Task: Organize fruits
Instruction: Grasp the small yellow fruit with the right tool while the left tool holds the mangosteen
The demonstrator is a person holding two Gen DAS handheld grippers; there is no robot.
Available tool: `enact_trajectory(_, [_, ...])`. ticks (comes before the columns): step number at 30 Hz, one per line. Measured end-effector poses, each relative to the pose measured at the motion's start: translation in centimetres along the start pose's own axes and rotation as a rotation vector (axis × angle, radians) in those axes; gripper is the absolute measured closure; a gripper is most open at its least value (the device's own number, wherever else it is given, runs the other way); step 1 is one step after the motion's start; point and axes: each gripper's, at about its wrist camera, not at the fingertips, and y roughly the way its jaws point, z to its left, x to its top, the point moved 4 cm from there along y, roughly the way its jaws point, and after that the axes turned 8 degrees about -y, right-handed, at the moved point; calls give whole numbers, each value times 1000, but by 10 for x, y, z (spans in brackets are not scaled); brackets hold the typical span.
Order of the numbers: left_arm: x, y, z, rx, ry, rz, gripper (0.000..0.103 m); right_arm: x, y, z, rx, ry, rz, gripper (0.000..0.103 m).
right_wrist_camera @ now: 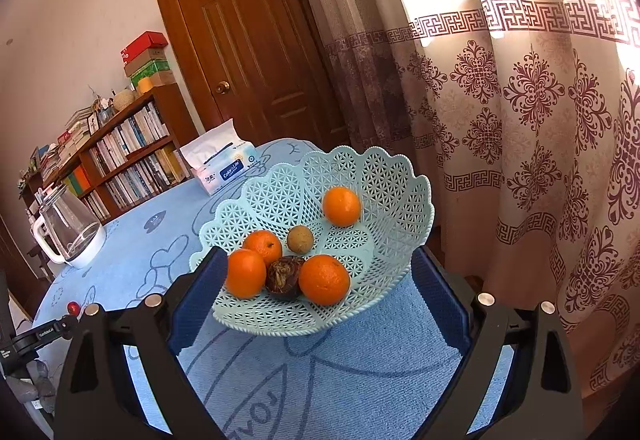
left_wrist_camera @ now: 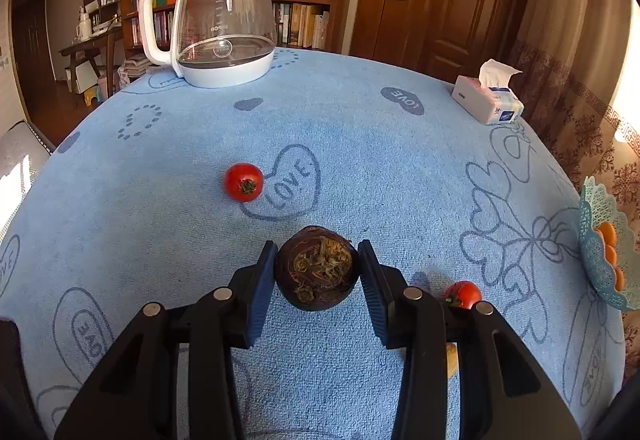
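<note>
Left wrist view: your left hand-held gripper [left_wrist_camera: 317, 272] is clamped on a dark brown round fruit [left_wrist_camera: 316, 268], both blue pads pressed against its sides, with the dried stem end facing the camera. The fruit appears to be held off the blue cloth of the desk [left_wrist_camera: 360, 143]. One small red tomato [left_wrist_camera: 243, 182] lies farther out on the cloth beside a printed heart; a second tomato [left_wrist_camera: 464, 294] sits just beside the gripper's right finger, partly hidden by it. A glass kettle [left_wrist_camera: 216, 23] stands at the far edge of the desk, a tissue pack [left_wrist_camera: 488, 99] at the far right, and the rim of the pale blue basket [left_wrist_camera: 600, 252] shows at the right edge. Right wrist view: your right hand-held gripper [right_wrist_camera: 316, 276] has its jaws wide apart, one finger on each side of the basket [right_wrist_camera: 384, 175]; whether the pads touch the rim cannot be told. In the basket lie four oranges [right_wrist_camera: 325, 279], a second dark brown fruit [right_wrist_camera: 285, 276] touching two of them, and a small tan round fruit [right_wrist_camera: 300, 239].
</note>
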Motion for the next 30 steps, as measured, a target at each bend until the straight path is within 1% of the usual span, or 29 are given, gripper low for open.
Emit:
enact_trajectory(5, [1,-8,9,11,-10,-20,61,3,-5,17,0,-87,-19,9])
enact_trajectory(10, [1,-13,16,11,-22,-33,61,2,-1,46,51,-170,6,9])
enact_trajectory(13, [2,-17,19,14,-23,-45,61,-3,3,75,134,-218,47,9])
enact_trajectory(18, [1,-23,25,18,-23,-60,61,-23,13,142,328,-315,165,9])
enact_trajectory(20, [1,-24,27,16,-29,-61,61,-33,17,169,382,-371,213,14])
enact_trajectory(22, [1,-26,29,15,-32,-63,61,-45,20,196,422,-433,253,26])
enact_trajectory(24, [1,-27,31,15,-34,-66,61,-55,22,219,467,-473,288,30])
enact_trajectory(27, [0,-29,32,17,-29,-70,61,-65,24,246,539,-499,333,34])
enact_trajectory(30, [0,-31,34,15,-29,-71,61,-73,27,266,583,-514,372,39])
